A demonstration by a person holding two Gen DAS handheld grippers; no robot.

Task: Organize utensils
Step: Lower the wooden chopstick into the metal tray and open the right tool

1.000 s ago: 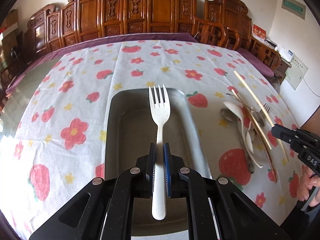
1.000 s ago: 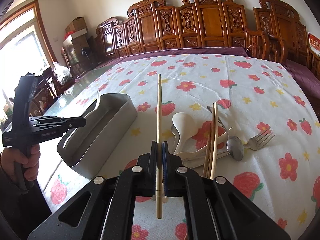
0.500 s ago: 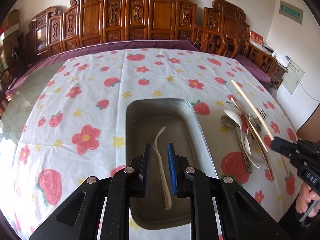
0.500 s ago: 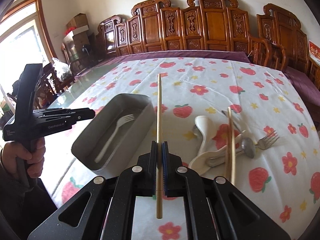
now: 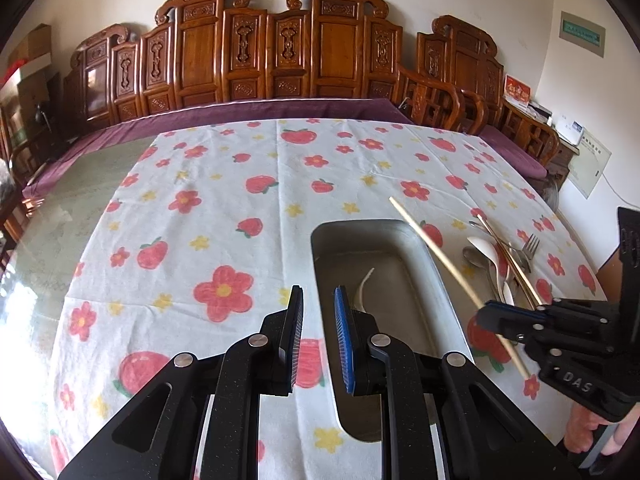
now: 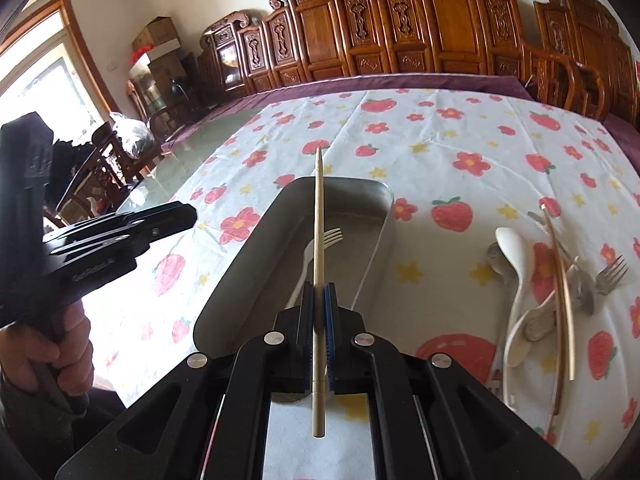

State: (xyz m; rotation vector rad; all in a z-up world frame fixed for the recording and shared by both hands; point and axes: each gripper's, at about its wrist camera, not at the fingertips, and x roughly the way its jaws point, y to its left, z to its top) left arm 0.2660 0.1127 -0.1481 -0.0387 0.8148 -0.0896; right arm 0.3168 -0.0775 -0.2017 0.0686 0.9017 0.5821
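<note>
1. Carved wooden chairs (image 5: 280, 52) line the wall behind a strawberry-print tablecloth (image 5: 224, 200).
2. On it, the metal tray (image 6: 248, 248) now holds the white plastic fork (image 6: 316, 252), released a moment ago.
3. Left gripper (image 5: 318, 320) has drawn aside, jaws spread and empty.
4. Right gripper (image 6: 319, 312) pinches a bamboo chopstick (image 6: 318, 240) above the tray, likely next in; the remaining utensils (image 6: 540, 288) wait beside.
</note>
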